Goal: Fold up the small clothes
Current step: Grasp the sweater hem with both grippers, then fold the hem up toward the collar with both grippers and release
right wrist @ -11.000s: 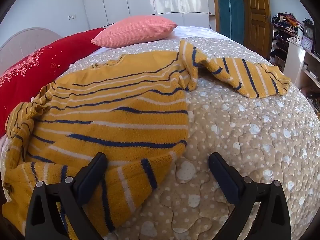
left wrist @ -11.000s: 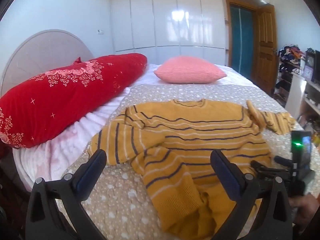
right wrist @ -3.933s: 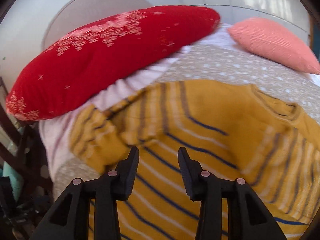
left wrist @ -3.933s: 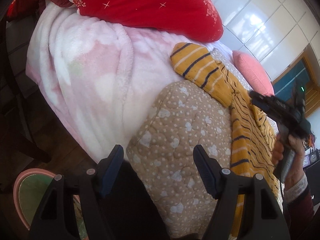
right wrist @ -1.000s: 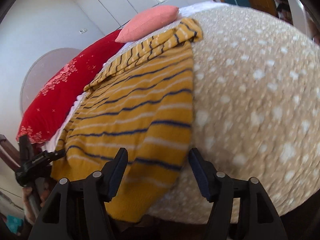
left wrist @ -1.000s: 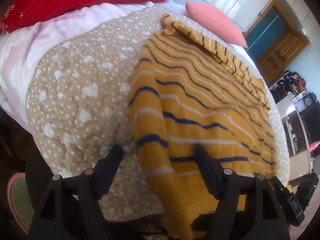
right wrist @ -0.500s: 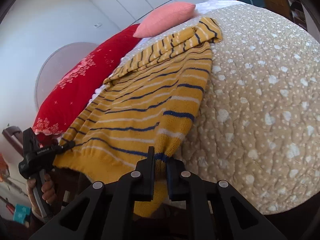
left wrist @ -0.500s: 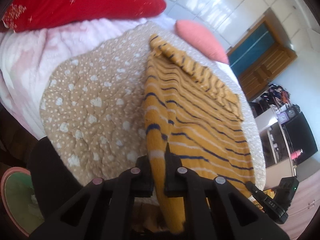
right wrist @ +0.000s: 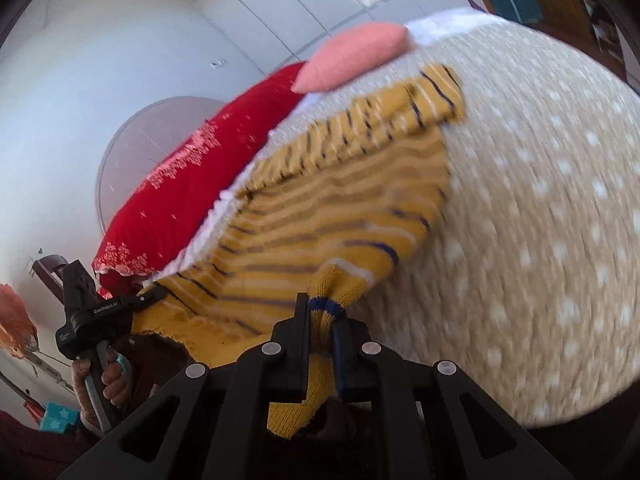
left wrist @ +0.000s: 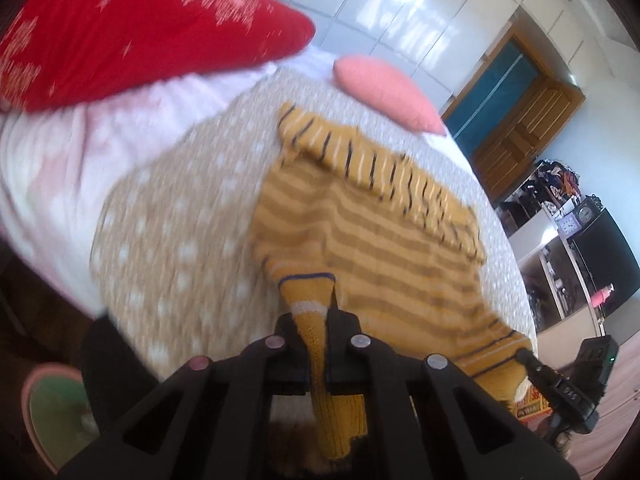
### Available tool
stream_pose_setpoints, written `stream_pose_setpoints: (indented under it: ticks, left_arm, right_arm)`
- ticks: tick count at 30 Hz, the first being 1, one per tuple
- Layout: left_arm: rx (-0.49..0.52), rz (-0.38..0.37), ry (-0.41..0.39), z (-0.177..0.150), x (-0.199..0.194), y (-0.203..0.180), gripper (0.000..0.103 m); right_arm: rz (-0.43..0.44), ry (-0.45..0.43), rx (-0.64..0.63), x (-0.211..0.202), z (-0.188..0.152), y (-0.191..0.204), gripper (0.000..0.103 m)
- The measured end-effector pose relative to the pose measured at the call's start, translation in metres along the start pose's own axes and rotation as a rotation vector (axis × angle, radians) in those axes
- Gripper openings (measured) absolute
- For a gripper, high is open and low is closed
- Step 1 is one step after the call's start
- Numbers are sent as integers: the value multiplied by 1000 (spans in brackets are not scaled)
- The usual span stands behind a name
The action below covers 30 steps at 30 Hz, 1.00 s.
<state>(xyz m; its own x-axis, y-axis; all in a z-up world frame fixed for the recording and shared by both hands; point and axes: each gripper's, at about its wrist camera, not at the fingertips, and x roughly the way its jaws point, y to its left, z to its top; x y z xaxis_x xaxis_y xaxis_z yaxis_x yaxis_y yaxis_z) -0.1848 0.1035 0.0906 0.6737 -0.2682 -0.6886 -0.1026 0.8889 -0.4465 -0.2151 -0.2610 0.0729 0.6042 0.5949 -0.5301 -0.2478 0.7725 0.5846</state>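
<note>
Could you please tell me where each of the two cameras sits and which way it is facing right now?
Left wrist: on the left gripper, looking down its fingers across the bed toward the door; the right gripper shows at lower right.
Right wrist: on the right gripper, facing the headboard; the left gripper and hand show at left.
Shared: the sweater, pinched at its hem by both grippers, the red pillow and the pink pillow.

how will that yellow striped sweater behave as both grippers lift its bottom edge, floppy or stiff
Probably floppy: the sweater bunches where the left gripper and right gripper pinch it, and its hem droops below them. Likely sags in the middle. The thick knit seems unlikely to slip from shut jaws.
</note>
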Motion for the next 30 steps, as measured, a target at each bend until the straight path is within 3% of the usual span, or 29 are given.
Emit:
stream_pose_setpoints:
  ticks: [7, 11, 15, 20, 23, 26, 28, 30]
  left_arm:
    - [22, -3, -56, 95, 56, -26, 4]
    - [3, 8, -18, 139, 109, -33, 4]
    - [1, 34, 39, 165, 159, -38, 4]
    - [-12, 53, 86, 193, 210, -37, 5]
    - [-119, 29, 99, 215, 238, -19, 9]
    - [-205, 26, 117, 228, 259, -1, 22]
    - [-226, 40, 109, 235, 266, 8, 29]
    - [-209, 69, 87, 241, 267, 12, 38]
  right_arm:
    - [-5, -103, -10, 36, 95, -2, 11]
    - [-15, -111, 63, 68, 140, -22, 11]
    - [-72, -83, 113, 109, 172, -45, 11]
    - [-70, -54, 167, 146, 205, -76, 14]
    - [-43, -53, 277, 171, 226, -105, 16]
    - [-54, -72, 371, 189, 240, -132, 32]
    - [-89, -105, 414, 194, 248, -149, 50]
    - [-136, -129, 454, 198, 255, -165, 53]
